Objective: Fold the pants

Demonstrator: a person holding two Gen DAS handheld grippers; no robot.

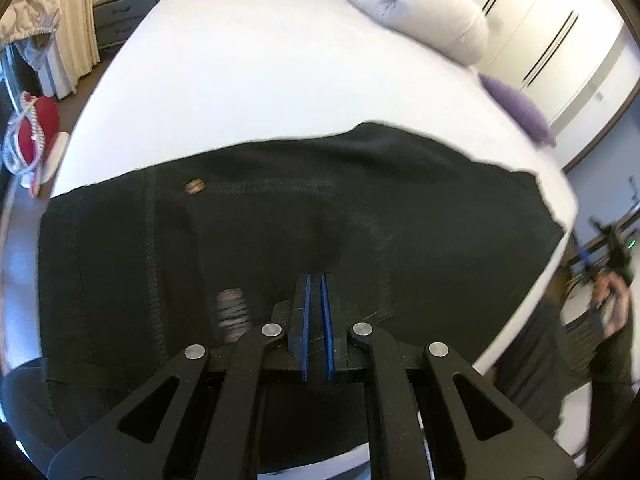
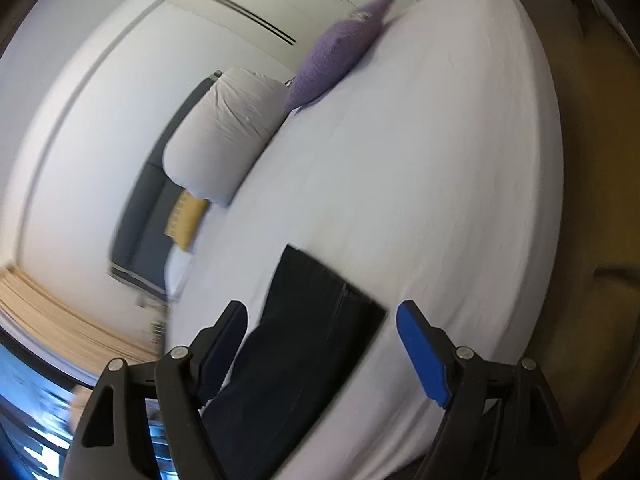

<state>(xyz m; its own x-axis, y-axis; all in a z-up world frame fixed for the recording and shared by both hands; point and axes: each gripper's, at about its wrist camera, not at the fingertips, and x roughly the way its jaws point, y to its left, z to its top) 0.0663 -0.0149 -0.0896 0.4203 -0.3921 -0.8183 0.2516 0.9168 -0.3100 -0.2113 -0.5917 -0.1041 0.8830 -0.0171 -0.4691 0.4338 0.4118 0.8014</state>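
**A:** Where are the pants [image 1: 304, 216] lying?

**B:** On the white bed [image 1: 256, 76], near its front edge, spread flat across the sheet. They are black, with a copper button and a frayed patch showing in the left wrist view.

**A:** And the left hand-held gripper [image 1: 316, 284]?

**B:** It points steeply down at the pants, which fill the picture around and beyond its tips. Its blue pads [image 1: 305, 320] are drawn together with only a thin slit between them. No cloth shows in that slit; whether the tips touch the fabric I cannot tell.

**A:** The right one?

**B:** The right hand-held gripper [image 2: 320, 320] has its fingers well apart and nothing pinched. A folded, square-cornered end of the pants lies on the bed beyond the gap between the fingers. The picture is blurred.

**A:** Anything else on the bed?

**B:** A purple cushion [image 2: 340, 52], a rolled white duvet [image 2: 228, 128] and a yellow pillow [image 2: 186, 220], all well apart from the pants.
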